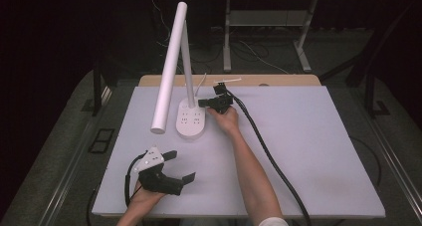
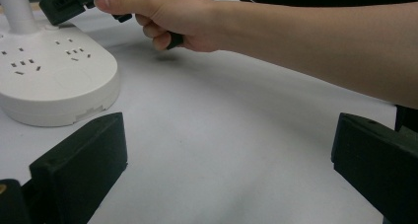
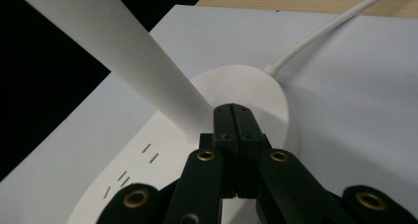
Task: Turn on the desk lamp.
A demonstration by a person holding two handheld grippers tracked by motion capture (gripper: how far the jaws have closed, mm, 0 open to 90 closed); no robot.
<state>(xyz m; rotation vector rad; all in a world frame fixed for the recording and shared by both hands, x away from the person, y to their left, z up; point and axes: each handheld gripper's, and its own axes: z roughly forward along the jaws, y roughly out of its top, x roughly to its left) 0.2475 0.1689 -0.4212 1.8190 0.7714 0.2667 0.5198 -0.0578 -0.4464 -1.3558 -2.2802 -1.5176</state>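
Dim room, black at the far left and far right. White tabletop (image 1: 308, 151) in the middle, evenly lit, with a strip of bare light wood (image 1: 278, 80) along its far edge. Grey floor (image 1: 59, 136) on both sides, with a metal rail (image 1: 74, 161) running along the left of the tabletop and another rail (image 1: 398, 161) along the right. Small dark floor plate (image 1: 101, 140) near the left rail. Beyond the far edge, pale metal legs (image 1: 303, 52) of a second table, loose cables (image 1: 254, 54) trailing across the floor between them. Dark stand legs (image 1: 97, 86) at far left and at far right (image 1: 370, 94).
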